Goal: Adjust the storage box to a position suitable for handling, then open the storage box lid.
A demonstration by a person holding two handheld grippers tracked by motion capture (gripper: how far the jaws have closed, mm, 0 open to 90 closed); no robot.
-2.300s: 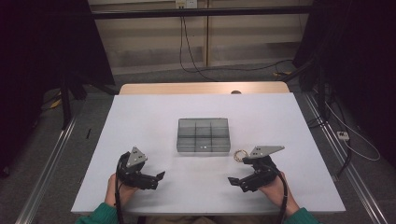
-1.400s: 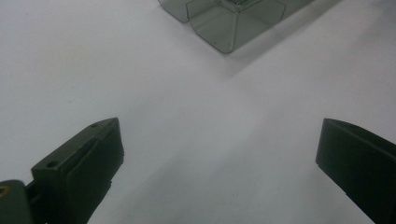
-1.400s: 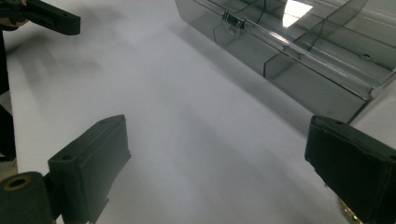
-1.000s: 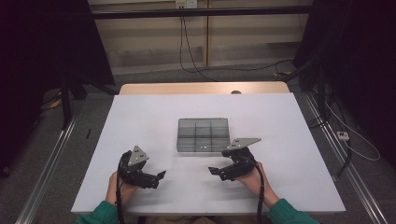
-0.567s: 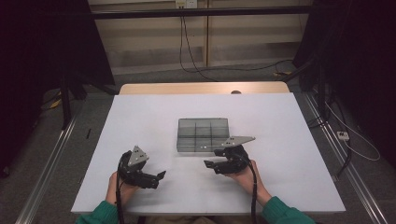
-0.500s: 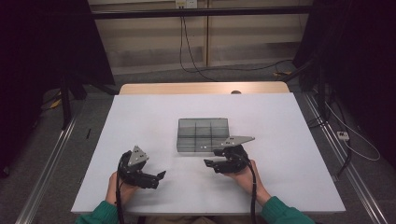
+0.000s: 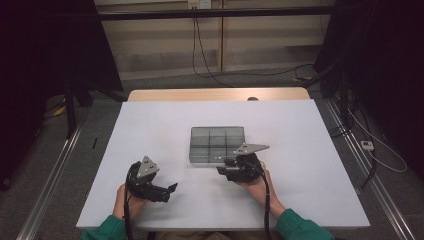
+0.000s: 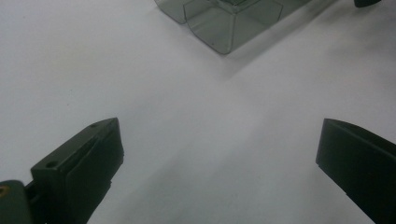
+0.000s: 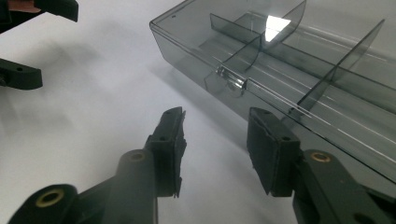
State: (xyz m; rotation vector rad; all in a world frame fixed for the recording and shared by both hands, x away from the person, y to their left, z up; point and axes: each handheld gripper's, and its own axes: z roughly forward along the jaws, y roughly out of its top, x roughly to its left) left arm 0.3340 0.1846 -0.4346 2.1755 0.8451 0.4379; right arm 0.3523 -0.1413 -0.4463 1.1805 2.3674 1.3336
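Right gripper (image 7: 234, 169) sat at the front of the clear box (image 7: 217, 143), jaws just closing — nothing between them, left gripper (image 7: 165, 191) gaped wide over the white table (image 7: 310, 150), empty

Readable text: none in any view.
Box (image 7: 217, 144): clear grey plastic, no label, brand or number legible.
Grippers: black jaws, no markings legible.
Table (image 7: 150, 125): plain white around the box, no writing or signs.
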